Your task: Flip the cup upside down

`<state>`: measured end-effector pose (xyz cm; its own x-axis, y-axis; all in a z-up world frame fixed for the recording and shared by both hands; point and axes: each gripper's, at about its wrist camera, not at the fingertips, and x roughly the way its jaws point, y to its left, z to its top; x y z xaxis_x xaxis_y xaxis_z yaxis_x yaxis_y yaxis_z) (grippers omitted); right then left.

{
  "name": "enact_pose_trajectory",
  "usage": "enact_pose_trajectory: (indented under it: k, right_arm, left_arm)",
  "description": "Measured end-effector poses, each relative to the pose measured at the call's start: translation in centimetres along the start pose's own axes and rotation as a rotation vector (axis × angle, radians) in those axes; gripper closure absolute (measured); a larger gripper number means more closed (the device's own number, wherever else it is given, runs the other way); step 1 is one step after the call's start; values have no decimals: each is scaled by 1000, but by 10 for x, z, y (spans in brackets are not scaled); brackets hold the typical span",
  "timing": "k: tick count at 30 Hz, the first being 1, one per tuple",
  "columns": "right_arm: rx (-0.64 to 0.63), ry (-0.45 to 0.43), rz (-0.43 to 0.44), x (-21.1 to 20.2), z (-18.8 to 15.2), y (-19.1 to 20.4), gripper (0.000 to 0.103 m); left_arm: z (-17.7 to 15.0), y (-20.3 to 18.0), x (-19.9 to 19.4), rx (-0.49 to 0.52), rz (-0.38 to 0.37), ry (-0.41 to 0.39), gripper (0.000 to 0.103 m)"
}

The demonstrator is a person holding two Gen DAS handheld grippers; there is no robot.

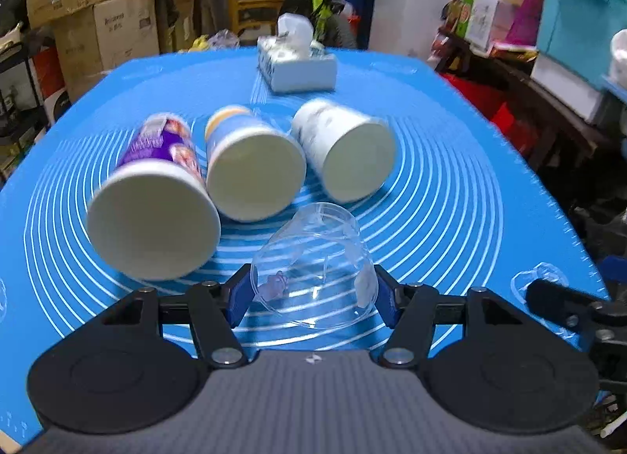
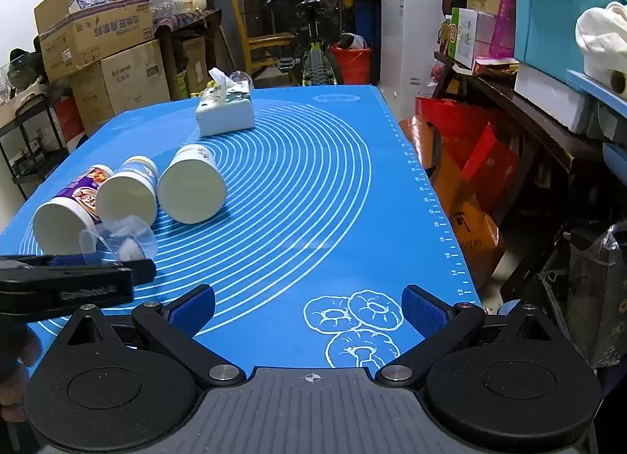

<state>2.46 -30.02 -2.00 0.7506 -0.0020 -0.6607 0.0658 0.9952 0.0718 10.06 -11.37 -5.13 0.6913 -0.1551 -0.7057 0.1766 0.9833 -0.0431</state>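
Observation:
My left gripper [image 1: 313, 291] is shut on a clear plastic cup [image 1: 313, 258], tilted with its base pointing away and its mouth toward the camera, just above the blue mat [image 1: 450, 179]. The cup also shows in the right wrist view [image 2: 125, 238], held by the left gripper [image 2: 117, 262]. Three paper cups lie on their sides beyond it: a purple one [image 1: 156, 195], a blue-and-white one [image 1: 250, 168] and a white one [image 1: 345, 148]. My right gripper [image 2: 309, 313] is open and empty over the mat's near right part.
A tissue box [image 1: 298, 62] stands at the far middle of the mat. Cardboard boxes [image 2: 98, 50] stack at the back left. Shelves with bins and bags [image 2: 548, 82] run along the right of the table edge [image 2: 431, 195].

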Motion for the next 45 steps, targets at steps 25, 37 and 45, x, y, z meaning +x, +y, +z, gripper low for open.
enact_pose_trajectory:
  k: [25, 37, 45]
  right_arm:
    - [0, 8, 10, 6, -1, 2, 3]
    - [-13, 17, 191, 4, 38, 36, 3]
    - [-4, 226, 284, 54, 84, 76, 3]
  left_arm:
    - [-6, 11, -35, -8, -42, 57, 8]
    - [-14, 66, -76, -59, 12, 9, 8]
    - [-11, 105, -73, -137, 80, -18, 8]
